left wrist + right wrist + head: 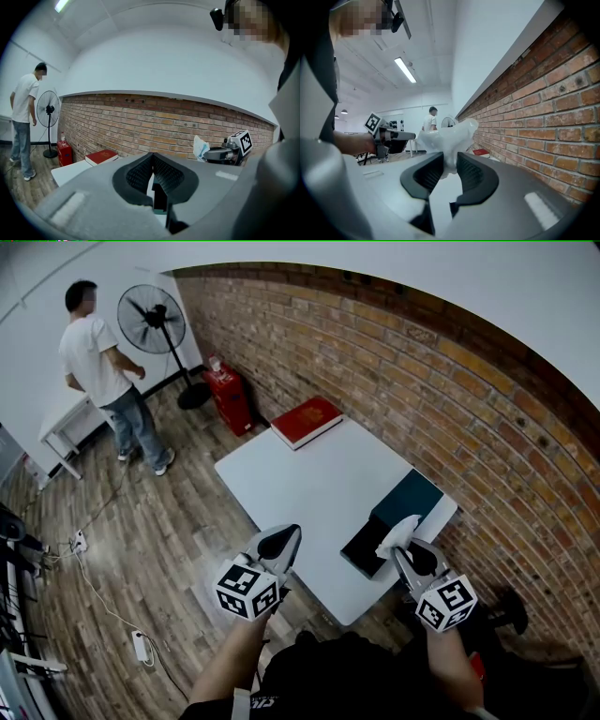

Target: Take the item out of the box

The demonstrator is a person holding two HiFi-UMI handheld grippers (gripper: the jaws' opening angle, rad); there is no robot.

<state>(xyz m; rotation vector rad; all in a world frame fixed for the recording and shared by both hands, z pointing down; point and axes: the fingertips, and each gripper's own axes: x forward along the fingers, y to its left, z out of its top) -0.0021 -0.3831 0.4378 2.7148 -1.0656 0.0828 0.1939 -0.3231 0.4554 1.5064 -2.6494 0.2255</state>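
While we hold both tools over the near edge of the white rectangular table [314, 488], our right gripper [405, 542] pinches a crumpled white, thin, plastic-looking item [398, 532] between its black ribbed pads. In the right gripper view [450, 165] the two pads press on the item's [449, 137] lower part from both sides, and its loose upper folds flare out above the jaw tips. From the head view the item sits over the near end of a dark flat box [405, 502], teal on its far part and black on its near part, which lies at the table's right edge close to the red brick wall [450, 399]. The left gripper view shows the item [200, 146] raised in the air at the tip of the right gripper [220, 153], with the wall behind it. Our left gripper [286, 538] hangs just off the table's near edge, well apart from the box; in its own view [152, 169] the pads meet at their tips with nothing between them. A red hardcover book [307, 420] lies on the table's far corner. Beyond the table, on the wooden floor, a person in a white shirt and jeans [105, 367] stands beside a black pedestal fan [152, 320], and a small red canister [229, 397] stands against the wall.
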